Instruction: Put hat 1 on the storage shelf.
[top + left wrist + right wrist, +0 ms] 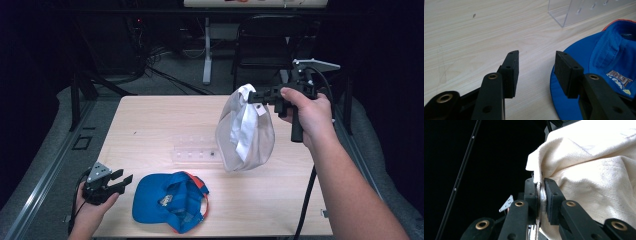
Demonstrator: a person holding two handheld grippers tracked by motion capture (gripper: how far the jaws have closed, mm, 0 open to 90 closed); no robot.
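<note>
White cap (245, 132): pinched in right gripper (256, 96) — hanging above the table (150, 125);
Left gripper (121, 181): jaws apart, just beside blue cap (170, 200)

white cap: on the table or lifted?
Lifted. The white cap hangs clear above the table, its fabric clamped in the shut right gripper.

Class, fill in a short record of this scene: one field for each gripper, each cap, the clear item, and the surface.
left gripper: open, low on the table beside the blue cap's brim
right gripper: shut on the white cap, holding it in the air
white cap: hanging above the table
blue cap: lying on the table, orange trim
clear plastic stand: mid-table
table: light wood
</note>
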